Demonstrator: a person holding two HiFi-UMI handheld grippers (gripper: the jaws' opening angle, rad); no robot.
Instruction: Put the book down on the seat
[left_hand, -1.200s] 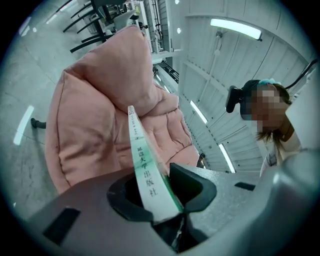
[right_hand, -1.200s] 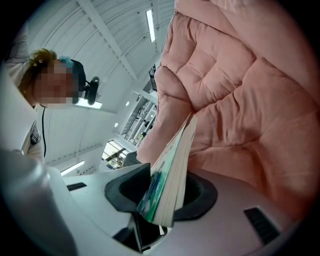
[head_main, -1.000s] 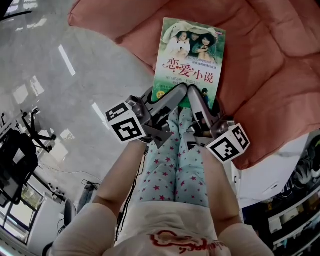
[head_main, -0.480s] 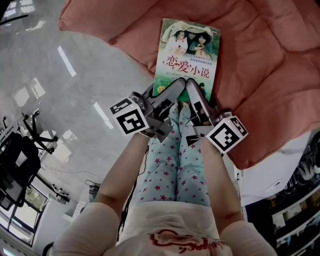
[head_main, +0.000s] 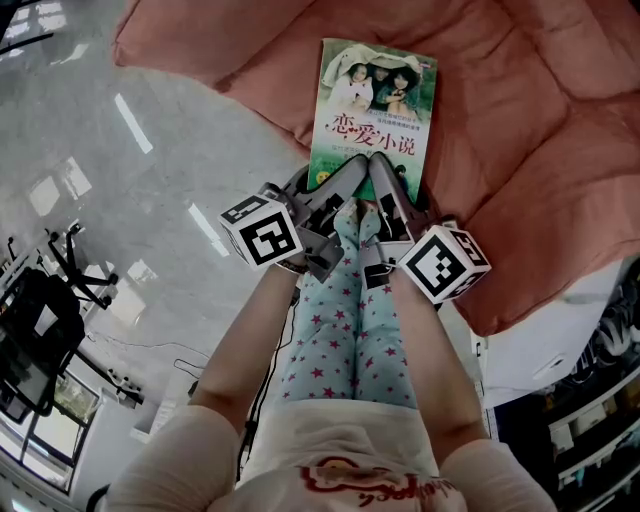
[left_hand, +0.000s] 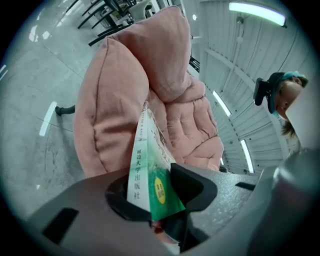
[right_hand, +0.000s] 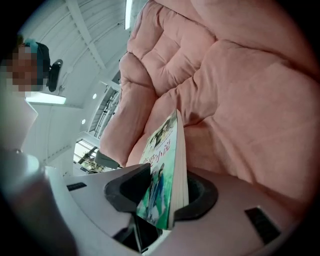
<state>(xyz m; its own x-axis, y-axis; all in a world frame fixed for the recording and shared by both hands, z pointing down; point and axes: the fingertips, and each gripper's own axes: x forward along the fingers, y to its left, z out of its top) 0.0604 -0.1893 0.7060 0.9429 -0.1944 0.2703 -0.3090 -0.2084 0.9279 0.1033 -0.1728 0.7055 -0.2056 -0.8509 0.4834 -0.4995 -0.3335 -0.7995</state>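
**Book (head_main: 375, 100) pinched at its near edge by both hand-held grippers, over the pink seat (head_main: 520, 130)**

Head view: The book lies cover up, with its green cover and photograph facing the camera. It is over the front part of the padded pink seat. The book's far edge points toward the seat back. This view does not show whether its underside rests on the cushion. The left hand-held gripper (head_main: 352, 165) and the right hand-held gripper (head_main: 378, 165) meet side by side at the book's near edge. Each carries a marker cube, and these sit apart to the left (head_main: 260, 232) and right (head_main: 443, 263). Below them are the person's legs (head_main: 345, 320) in star-patterned trousers. A glossy grey floor (head_main: 100, 150) is to the left of the seat.

Left gripper view: The book's near corner, spine and green cover, stands between the two dark pads. The pads sit against it on both sides. The jaws are opening, with the book between them. Beyond the book rises the seat's plump back and arm.

Right gripper view: The jaws are clamped on the book's other near corner. One pad (right_hand: 127, 187) is on the cover and the other is on the page side. The book reaches out toward the quilted cushion.
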